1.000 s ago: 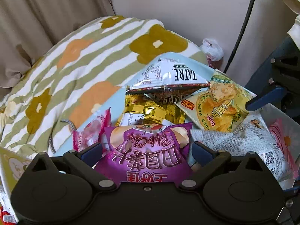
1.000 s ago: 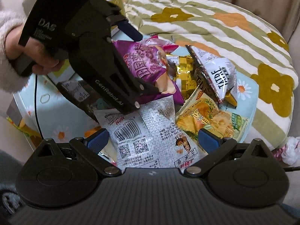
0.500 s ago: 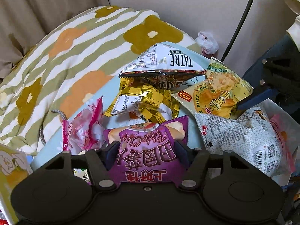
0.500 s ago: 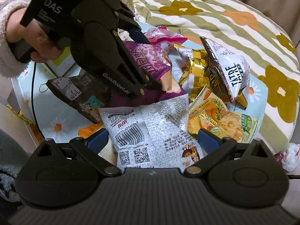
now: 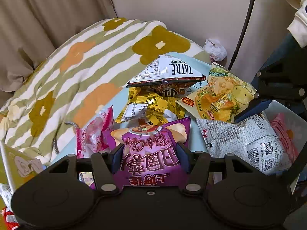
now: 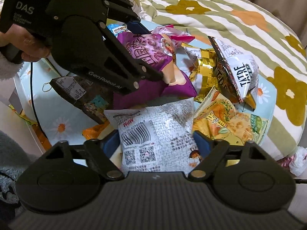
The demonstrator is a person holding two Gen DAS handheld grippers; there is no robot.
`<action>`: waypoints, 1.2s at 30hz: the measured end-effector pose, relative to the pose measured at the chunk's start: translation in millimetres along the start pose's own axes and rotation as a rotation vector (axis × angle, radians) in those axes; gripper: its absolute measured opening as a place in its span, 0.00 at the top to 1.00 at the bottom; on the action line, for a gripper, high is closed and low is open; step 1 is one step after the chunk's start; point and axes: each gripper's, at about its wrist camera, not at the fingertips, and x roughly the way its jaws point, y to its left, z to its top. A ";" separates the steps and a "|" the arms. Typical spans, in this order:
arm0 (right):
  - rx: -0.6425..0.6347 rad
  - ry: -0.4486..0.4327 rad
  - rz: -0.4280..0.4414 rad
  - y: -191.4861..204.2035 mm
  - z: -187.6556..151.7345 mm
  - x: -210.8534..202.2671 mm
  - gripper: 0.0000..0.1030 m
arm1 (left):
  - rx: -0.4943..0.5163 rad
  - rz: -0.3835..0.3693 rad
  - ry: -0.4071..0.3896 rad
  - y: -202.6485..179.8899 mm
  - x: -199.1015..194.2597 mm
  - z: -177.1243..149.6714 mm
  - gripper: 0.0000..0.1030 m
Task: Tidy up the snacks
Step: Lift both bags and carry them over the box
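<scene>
A pile of snack bags lies on a light blue daisy-print table [image 6: 63, 118]. My left gripper [image 5: 149, 153] is closing its jaws, and its blue pads pinch the purple snack bag [image 5: 151, 164] from both sides. In the right wrist view the left gripper [image 6: 153, 53] holds the purple snack bag [image 6: 145, 51] tilted over the pile. My right gripper [image 6: 156, 141] is closing too, its pads against the sides of a white printed snack bag [image 6: 155, 134]. The white printed snack bag [image 5: 239, 140] also shows in the left wrist view.
A black-and-white TATRE bag [image 5: 168, 72], gold packets [image 5: 149, 105], a yellow corn-pops bag [image 5: 220, 97] and a pink wrapper [image 5: 94, 134] lie beyond. A dark packet [image 6: 80, 94] sits left. A floral striped blanket [image 5: 76, 67] borders the table.
The left jaws came together onto the purple bag, which now sits tilted above the pile. The right jaws narrowed from wide open to the sides of the white bag.
</scene>
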 end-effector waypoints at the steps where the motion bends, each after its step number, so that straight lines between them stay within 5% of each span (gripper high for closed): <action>1: -0.001 -0.004 0.003 0.3 -0.7 -1.1 0.15 | -0.003 0.003 -0.003 -0.8 -1.9 -0.9 0.40; 18: 0.017 -0.167 -0.046 9.0 0.1 -72.2 0.22 | -0.096 0.100 -0.102 -13.5 -67.0 -3.2 0.40; 36: -0.110 -0.400 0.011 69.2 45.7 -150.9 0.22 | -0.476 0.416 -0.259 23.0 -217.2 -66.8 0.40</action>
